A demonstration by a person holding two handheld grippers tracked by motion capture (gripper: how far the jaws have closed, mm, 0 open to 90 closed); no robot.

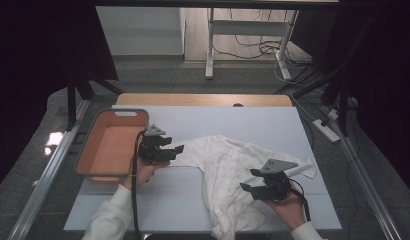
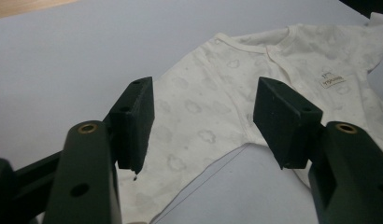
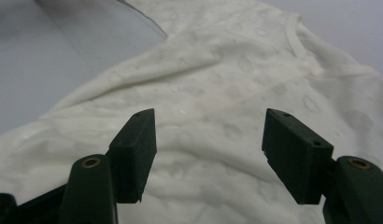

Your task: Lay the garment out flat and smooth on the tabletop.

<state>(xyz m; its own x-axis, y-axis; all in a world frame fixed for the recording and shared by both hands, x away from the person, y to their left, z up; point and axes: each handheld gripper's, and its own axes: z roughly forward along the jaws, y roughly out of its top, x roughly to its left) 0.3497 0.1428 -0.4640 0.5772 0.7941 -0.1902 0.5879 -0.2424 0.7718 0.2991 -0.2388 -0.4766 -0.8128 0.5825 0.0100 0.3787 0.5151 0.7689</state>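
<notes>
White garment (image 1: 228, 175) is lying crumpled on the pale blue-grey table cover (image 1: 273, 125), spreading from table centre toward the near edge; 1 sleeve is reaching out to the right side. In left gripper view the garment (image 2: 255, 88) is showing a faint cloud print, a neckline w/ placket and a small sewn label (image 2: 333, 80).

L gripper (image 1: 174, 149) is hovering just at the garment's left edge, near centre-left of table, held by the person's left hand (image 1: 143, 172), white sleeve (image 1: 110, 215) coming in from bottom. Its jaws are standing wide apart, nothing between them. In its own view the L gripper (image 2: 203, 126) is looking over a sleeve/side hem of the fabric; cannot tell if the pads are touching the cloth.

R gripper (image 1: 253, 189) is sitting over the garment's right-lower part, held by the right hand (image 1: 288, 205). Jaws also standing wide apart, empty. In right gripper view the R gripper (image 3: 208, 154) is pointing at wrinkled fabric (image 3: 217, 88), close above it; contact unclear.

Orange-lined grey bin (image 1: 93, 150) is standing at table's left edge, just beside the L gripper. Grey plates are riding on top of both grippers. Wood table edge (image 1: 203, 99) is showing at the far side, beyond the cover.
</notes>
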